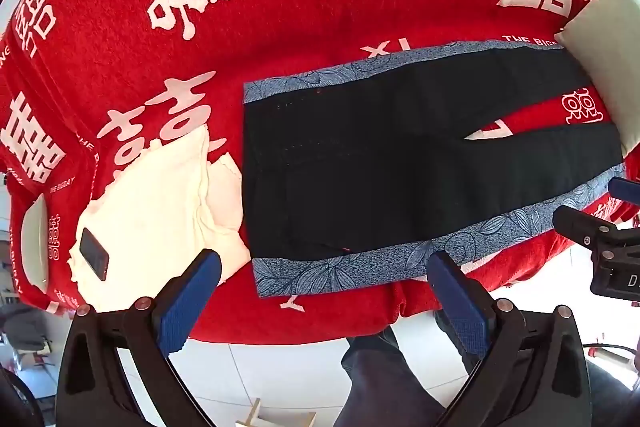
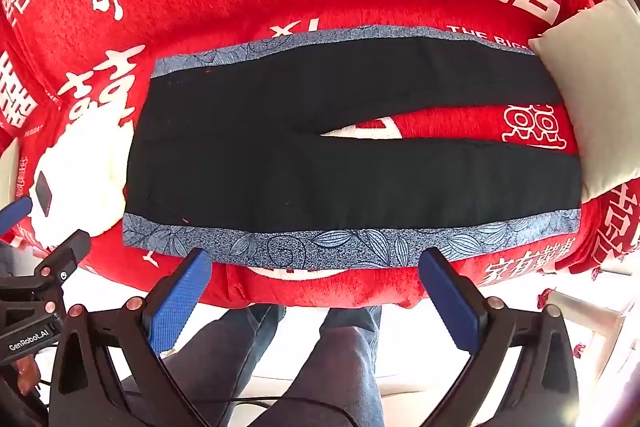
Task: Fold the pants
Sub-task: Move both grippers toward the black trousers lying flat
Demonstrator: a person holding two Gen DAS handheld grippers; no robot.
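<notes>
Black pants [image 1: 360, 163] [image 2: 320, 155] with blue leaf-patterned side stripes lie flat on a red blanket, waist at the left, both legs spread toward the right with a gap between them. My left gripper [image 1: 326, 269] hovers open above the near stripe by the waist, nothing between its blue pads. My right gripper [image 2: 316, 263] is open too, over the near stripe at mid-leg. Each gripper shows at the edge of the other's view.
The red blanket [image 1: 280, 7] with white characters covers the bed. A white towel [image 1: 160, 203] with a black phone [image 1: 94, 253] on it lies left of the waist. A pale cushion [image 2: 592, 91] sits at the leg ends. The person's legs [image 2: 320, 355] stand at the near edge.
</notes>
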